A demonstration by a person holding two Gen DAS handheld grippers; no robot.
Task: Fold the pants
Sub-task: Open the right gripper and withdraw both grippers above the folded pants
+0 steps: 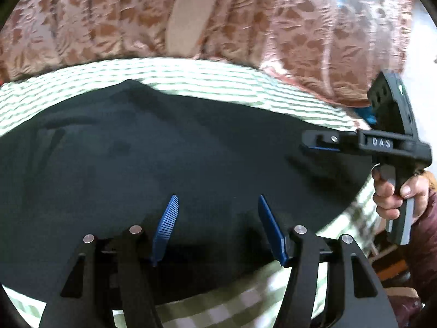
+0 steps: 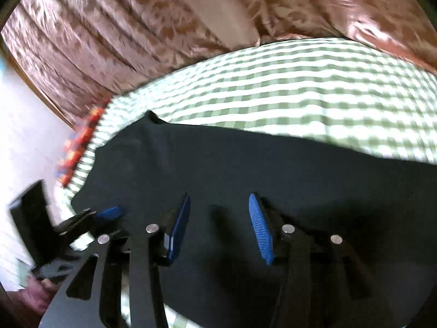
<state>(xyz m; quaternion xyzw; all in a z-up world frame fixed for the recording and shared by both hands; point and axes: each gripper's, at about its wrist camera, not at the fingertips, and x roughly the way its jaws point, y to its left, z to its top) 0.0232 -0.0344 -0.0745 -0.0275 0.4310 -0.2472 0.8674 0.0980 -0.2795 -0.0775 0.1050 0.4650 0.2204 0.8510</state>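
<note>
Dark pants point(image 1: 164, 150) lie spread flat on a green and white checked sheet point(image 1: 191, 73). In the left wrist view my left gripper point(image 1: 218, 197) hovers over the near part of the cloth, its blue pads point(image 1: 166, 227) wide apart with nothing pinched. My right gripper point(image 1: 319, 145) reaches in from the right edge over the pants, held by a hand point(image 1: 393, 194). The right wrist view shows the same pants point(image 2: 245, 164), and my right gripper point(image 2: 220, 195) stands open above them with nothing between its fingers. At the lower left of that view is my left gripper point(image 2: 109, 213).
A pink and brown floral quilt point(image 1: 82, 19) is bunched along the far side of the sheet point(image 2: 300, 82), with a beige band point(image 1: 188, 13) across it. An orange and blue patterned edge point(image 2: 82, 136) runs along the sheet's left side, next to a white wall point(image 2: 21, 136).
</note>
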